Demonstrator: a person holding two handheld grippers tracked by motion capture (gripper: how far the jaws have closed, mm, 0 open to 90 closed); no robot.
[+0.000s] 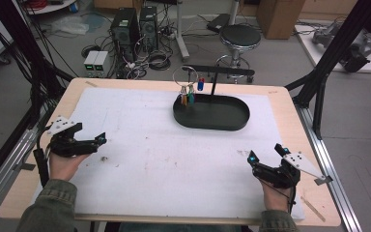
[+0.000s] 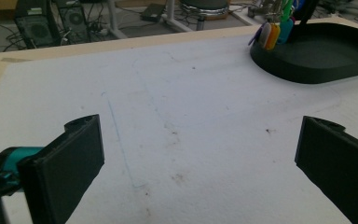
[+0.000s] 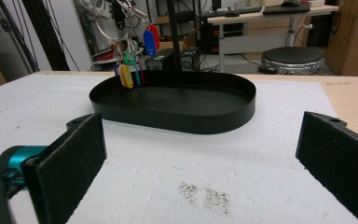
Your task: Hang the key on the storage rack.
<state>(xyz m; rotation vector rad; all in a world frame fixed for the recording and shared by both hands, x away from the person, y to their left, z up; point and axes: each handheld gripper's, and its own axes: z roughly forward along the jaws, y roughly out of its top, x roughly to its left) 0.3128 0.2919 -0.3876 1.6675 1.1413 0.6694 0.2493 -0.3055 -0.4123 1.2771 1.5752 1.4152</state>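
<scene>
A black oval tray (image 1: 211, 126) lies at the back middle of the white mat, with a thin black stand (image 1: 213, 83) rising from it. A wire ring of coloured key tags (image 1: 188, 92) hangs from the stand's arm over the tray's left end. My left gripper (image 1: 91, 133) rests open at the mat's left edge, jaws pointing right. Open too, my right gripper (image 1: 265, 152) sits at the front right. In the left gripper view the left gripper (image 2: 200, 154) faces bare mat, the tray (image 2: 307, 70) and tags (image 2: 272, 32) far right. In the right gripper view the right gripper (image 3: 200, 154) faces the tray (image 3: 191, 122) and tags (image 3: 128, 70).
A white mat (image 1: 164, 159) covers most of the wooden table (image 1: 319, 203). A dirty smudge (image 3: 205, 196) marks the mat before the right gripper. Black frame posts (image 1: 319, 92) stand at both table sides. A stool (image 1: 240, 38) and computer towers (image 1: 135, 26) are on the floor beyond.
</scene>
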